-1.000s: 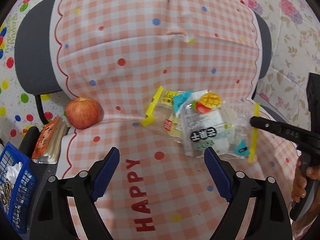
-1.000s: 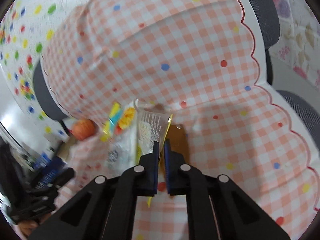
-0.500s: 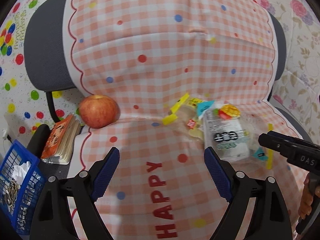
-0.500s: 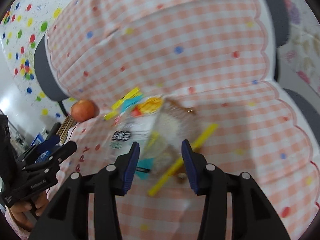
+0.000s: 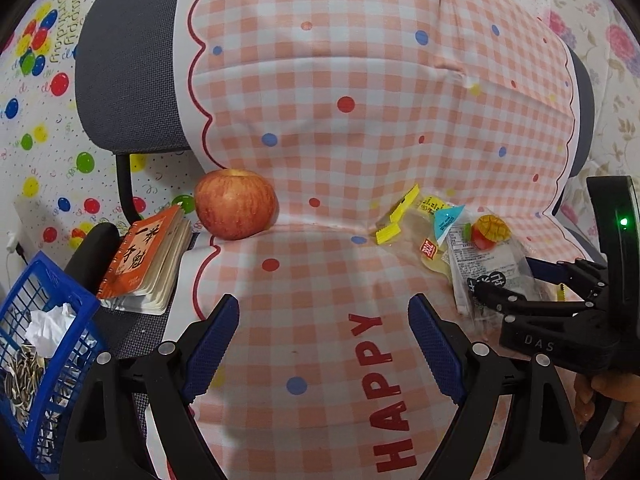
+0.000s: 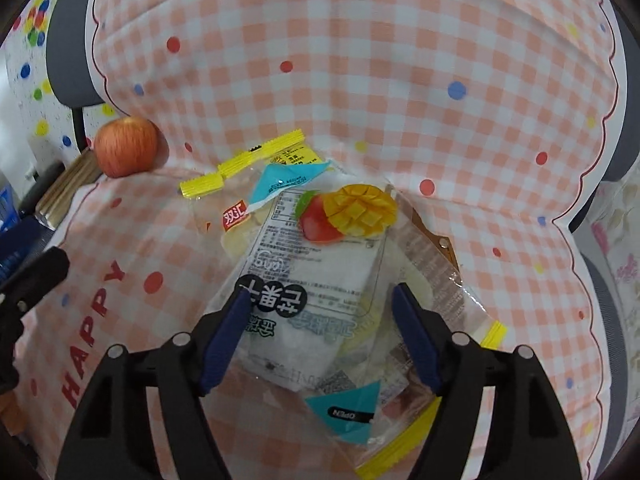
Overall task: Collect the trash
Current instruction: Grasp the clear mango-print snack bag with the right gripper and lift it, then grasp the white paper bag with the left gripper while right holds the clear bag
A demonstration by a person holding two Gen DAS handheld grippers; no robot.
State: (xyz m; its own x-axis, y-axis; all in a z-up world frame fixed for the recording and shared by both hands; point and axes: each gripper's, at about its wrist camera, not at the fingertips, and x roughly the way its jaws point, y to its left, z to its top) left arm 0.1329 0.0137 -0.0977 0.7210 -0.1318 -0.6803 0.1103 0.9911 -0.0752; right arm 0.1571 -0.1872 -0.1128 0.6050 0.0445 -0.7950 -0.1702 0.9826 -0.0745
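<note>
A heap of empty snack wrappers [image 6: 320, 264], clear plastic with a mango picture, teal corners and yellow strips, lies on the checked cloth [image 6: 360, 80] over a chair seat. My right gripper [image 6: 320, 300] hangs just above the heap. Its jaws are opening, and the mango wrapper lies between the blue pads [image 6: 224, 340] without being pinched. In the left wrist view the same wrappers [image 5: 472, 248] lie at the right, with the right gripper [image 5: 504, 280] over them. My left gripper [image 5: 324, 308] is open and holds nothing, above the red word HAPPY.
A red apple [image 5: 235, 204] sits at the cloth's left edge beside an orange spiral notebook [image 5: 144, 260]. A blue wire basket [image 5: 44, 320] with crumpled tissue and seed shells stands at the lower left. The grey chair back [image 5: 128, 60] rises behind. A hand [image 5: 612, 388] holds the right gripper.
The right gripper went from shut to wide apart and swung down over the wrapper heap. The left gripper drifted left, so the apple and basket show more.
</note>
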